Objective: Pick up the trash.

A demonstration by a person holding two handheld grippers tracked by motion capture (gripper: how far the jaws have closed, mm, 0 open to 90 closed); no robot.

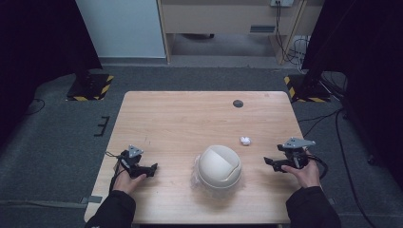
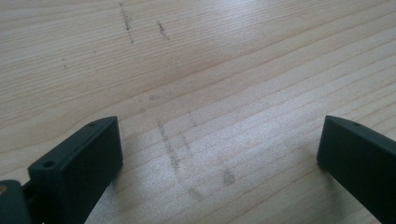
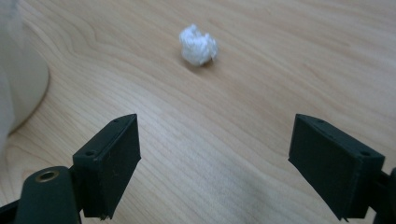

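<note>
right gripper [image 3: 215, 154]: jaws wide, nothing between | paper ball [image 3: 199, 44]: ahead of it, apart | left gripper [image 2: 219, 154]: jaws wide over bare table [image 2: 233, 70]

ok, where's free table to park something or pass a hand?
Free: the far half of the table up to the dark disc, and the left strip between the left gripper and the domed bin. Tighter: between bin, paper wad and right gripper.
</note>
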